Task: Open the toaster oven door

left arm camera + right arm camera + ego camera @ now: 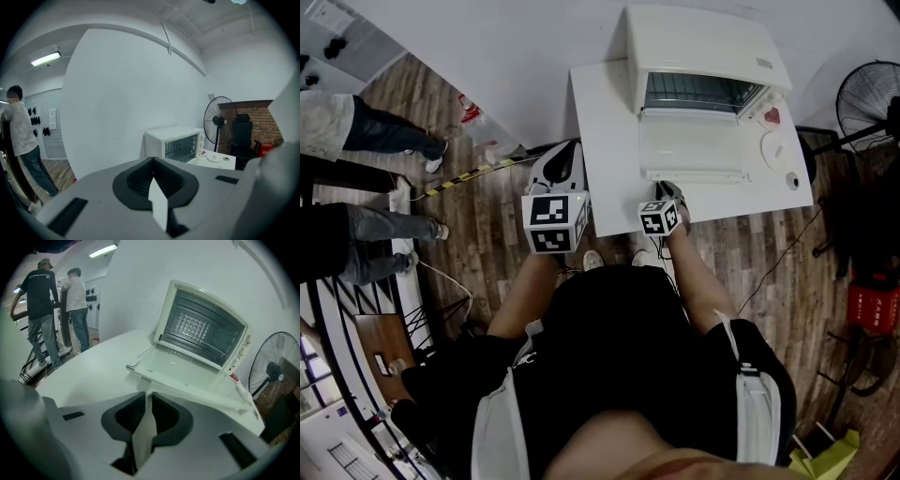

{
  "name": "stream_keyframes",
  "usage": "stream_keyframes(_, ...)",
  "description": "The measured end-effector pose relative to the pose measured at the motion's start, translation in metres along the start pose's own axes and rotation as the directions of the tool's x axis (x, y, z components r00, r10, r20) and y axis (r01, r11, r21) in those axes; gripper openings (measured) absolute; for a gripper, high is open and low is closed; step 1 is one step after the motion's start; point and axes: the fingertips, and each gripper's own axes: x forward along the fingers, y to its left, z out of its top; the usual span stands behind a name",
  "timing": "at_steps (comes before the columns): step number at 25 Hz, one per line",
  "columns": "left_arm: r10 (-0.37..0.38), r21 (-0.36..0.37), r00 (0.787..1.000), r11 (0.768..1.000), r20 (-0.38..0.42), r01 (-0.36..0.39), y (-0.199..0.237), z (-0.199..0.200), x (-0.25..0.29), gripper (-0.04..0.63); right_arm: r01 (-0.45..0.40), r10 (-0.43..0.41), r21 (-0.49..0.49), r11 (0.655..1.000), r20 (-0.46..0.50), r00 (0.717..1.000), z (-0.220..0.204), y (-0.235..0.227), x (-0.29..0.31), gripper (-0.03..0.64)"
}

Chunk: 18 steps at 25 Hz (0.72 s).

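Observation:
The white toaster oven [705, 52] stands at the back of the white table [602, 131]. Its glass door [689, 145] lies folded down flat, with the wire rack inside exposed. My right gripper [664, 192] hovers just in front of the door handle [694, 175], apart from it. In the right gripper view the jaws [146, 394] stand a narrow gap apart with nothing between them, and the open door [183, 371] lies ahead. My left gripper [562, 155] hangs off the table's left edge. Its jaws [152, 160] meet, empty, and the oven [173, 143] shows far ahead.
A small white dish [773, 148] and a round knob-like piece [792, 180] lie on the table right of the oven. A standing fan [867, 94] and a red crate [874, 305] are to the right. People [347, 127] stand at the far left on the wooden floor.

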Motion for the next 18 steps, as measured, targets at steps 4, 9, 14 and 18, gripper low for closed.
stream_keyframes(4, -0.001, -0.005, 1.000, 1.000, 0.002, 0.001, 0.001, -0.001, 0.001, 0.011, -0.005, 0.005, -0.003, 1.000, -0.004, 1.000, 0.000, 0.001, 0.000, 0.051)
stream_keyframes(9, 0.000, -0.013, 1.000, 1.000, 0.010, 0.001, 0.001, 0.000, 0.000, 0.012, -0.010, 0.010, -0.019, 1.000, 0.012, 1.000, 0.000, 0.001, -0.002, 0.049)
stream_keyframes(14, -0.006, -0.017, 1.000, 1.000, 0.010, 0.006, 0.001, -0.001, -0.004, 0.012, 0.004, -0.004, 0.010, 1.000, 0.032, 0.999, 0.002, -0.002, -0.009, 0.040)
stream_keyframes(18, -0.018, -0.022, 1.000, 1.000, 0.003, 0.018, -0.002, -0.007, -0.005, 0.012, -0.002, 0.000, 0.030, 1.000, 0.056, 0.998, 0.006, -0.005, -0.023, 0.041)
